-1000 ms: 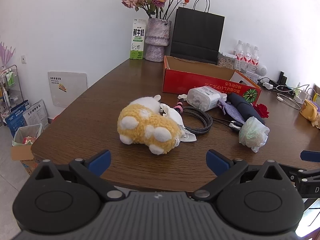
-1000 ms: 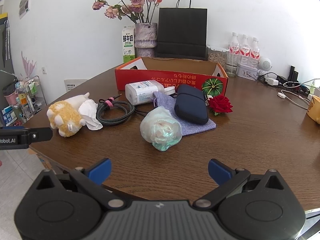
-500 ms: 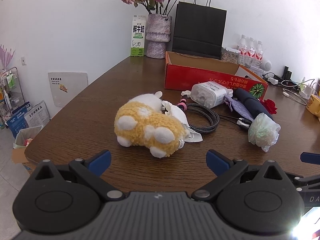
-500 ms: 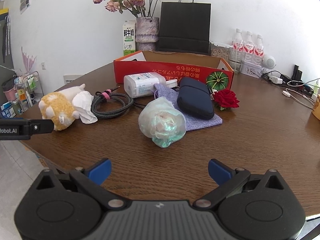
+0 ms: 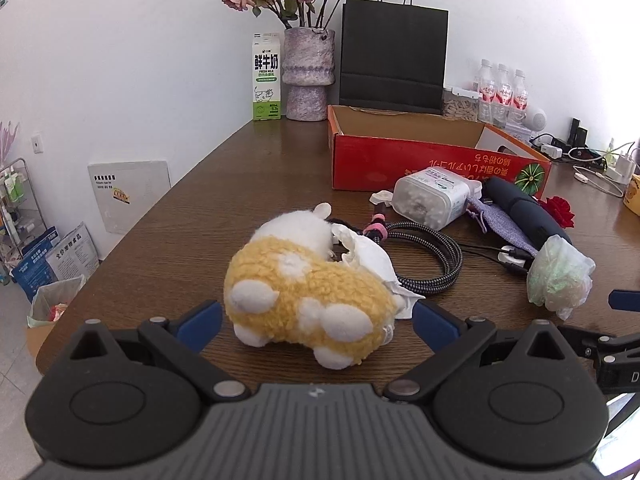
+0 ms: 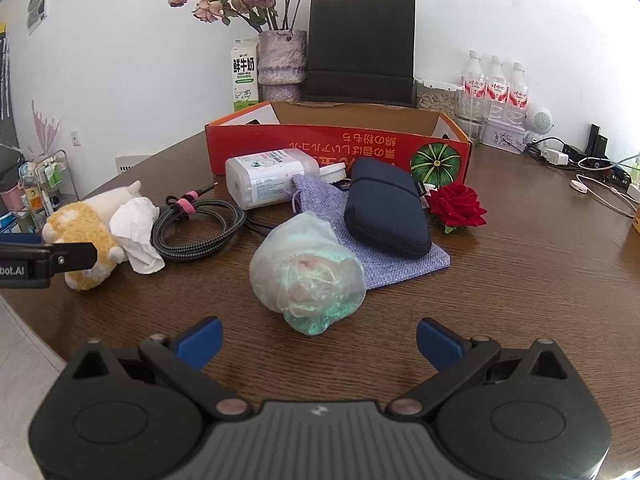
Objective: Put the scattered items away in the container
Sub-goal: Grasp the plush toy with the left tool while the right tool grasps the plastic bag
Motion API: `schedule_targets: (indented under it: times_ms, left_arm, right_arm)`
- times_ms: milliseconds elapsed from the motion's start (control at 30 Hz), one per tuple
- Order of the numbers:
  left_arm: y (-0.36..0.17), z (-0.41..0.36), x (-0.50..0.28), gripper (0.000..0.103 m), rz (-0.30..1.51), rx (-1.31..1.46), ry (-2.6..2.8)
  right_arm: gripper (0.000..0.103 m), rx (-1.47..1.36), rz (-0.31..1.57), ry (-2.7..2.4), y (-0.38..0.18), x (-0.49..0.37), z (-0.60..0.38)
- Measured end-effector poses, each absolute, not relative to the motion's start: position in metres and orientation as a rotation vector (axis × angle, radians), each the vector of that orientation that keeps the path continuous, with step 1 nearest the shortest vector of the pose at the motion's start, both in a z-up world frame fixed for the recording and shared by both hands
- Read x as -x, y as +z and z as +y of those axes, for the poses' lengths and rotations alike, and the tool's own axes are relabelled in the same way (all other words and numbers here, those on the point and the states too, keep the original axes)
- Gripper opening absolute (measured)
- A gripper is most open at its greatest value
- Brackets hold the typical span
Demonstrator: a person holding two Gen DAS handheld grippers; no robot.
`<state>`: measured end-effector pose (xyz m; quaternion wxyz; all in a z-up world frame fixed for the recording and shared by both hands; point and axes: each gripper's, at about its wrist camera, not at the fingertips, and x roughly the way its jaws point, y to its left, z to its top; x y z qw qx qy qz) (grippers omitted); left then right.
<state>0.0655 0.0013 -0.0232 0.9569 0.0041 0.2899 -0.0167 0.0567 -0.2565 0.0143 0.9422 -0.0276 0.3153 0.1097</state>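
A yellow and white plush toy (image 5: 304, 292) (image 6: 86, 228) lies on the brown table, just in front of my open left gripper (image 5: 318, 326), whose blue tips flank its near end. A wrapped pale green flower (image 6: 306, 276) (image 5: 558, 276) lies right before my open right gripper (image 6: 318, 344). Behind them are a white tissue (image 5: 370, 264), a coiled braided cable (image 6: 198, 228), a white plastic box (image 6: 268, 178), a dark blue case (image 6: 384, 208) on a purple pouch (image 6: 400, 262), and a red rose (image 6: 456, 206). The open red cardboard box (image 6: 340, 150) (image 5: 420, 160) stands beyond them.
At the back stand a milk carton (image 5: 266, 76), a vase of dried roses (image 5: 308, 72), a black paper bag (image 5: 394, 52) and water bottles (image 6: 496, 86). Chargers and cables (image 6: 592, 172) lie far right. The table edge curves away at the left, with floor clutter below.
Both grippers have moved forward and lower over the table. The plush toy now sits between the left fingertips and the wrapped flower is closer to the right gripper. No item has moved.
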Motion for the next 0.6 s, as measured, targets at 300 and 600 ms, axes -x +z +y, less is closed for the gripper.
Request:
schedule_targets:
  times_ms: [300,600]
  left_arm:
    - [-0.029,0.002,-0.078,0.103,0.580,-0.094,-0.095]
    - [-0.035,0.008,-0.091,0.103,0.555,-0.129,-0.141]
  right_arm:
    - [0.103,0.072,0.614,0.213,0.014,-0.072,-0.247]
    - [0.103,0.075,0.593,0.209,0.010,-0.081,-0.242]
